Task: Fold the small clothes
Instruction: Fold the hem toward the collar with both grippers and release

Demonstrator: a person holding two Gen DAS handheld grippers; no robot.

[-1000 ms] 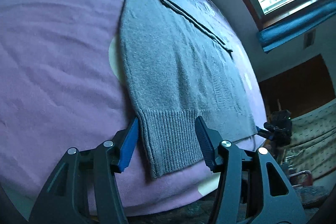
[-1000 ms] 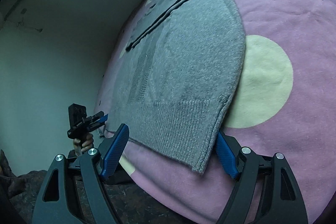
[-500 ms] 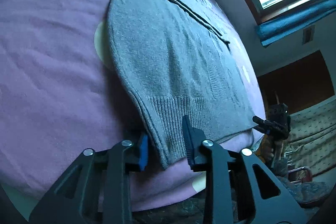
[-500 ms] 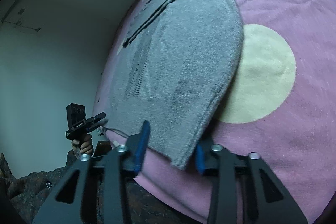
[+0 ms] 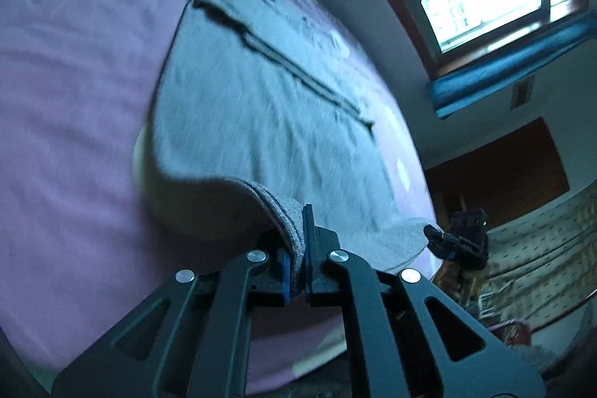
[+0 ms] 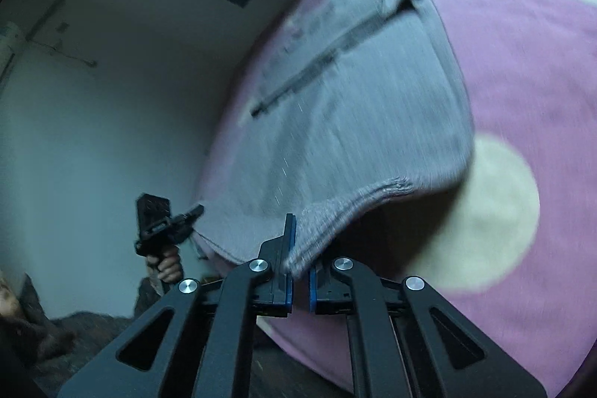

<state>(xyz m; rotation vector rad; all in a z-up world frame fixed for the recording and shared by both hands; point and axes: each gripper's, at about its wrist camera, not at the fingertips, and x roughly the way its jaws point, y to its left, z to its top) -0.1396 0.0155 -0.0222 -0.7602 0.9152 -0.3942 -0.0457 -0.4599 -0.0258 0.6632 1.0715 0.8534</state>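
Both tongs [image 5: 296, 258] [image 6: 298, 271] now clamped — sweater [image 5: 261, 122] hem lifted (blurred)

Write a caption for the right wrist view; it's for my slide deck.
Right claw shut on the grey sweater's ribbed hem, lifting one corner off the purple dotted bedspread.

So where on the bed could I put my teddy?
Bare purple blanket lies open left of the gray sweater, and again on its other side around the big cream dot. The near hem is busy: both tools pinch it.
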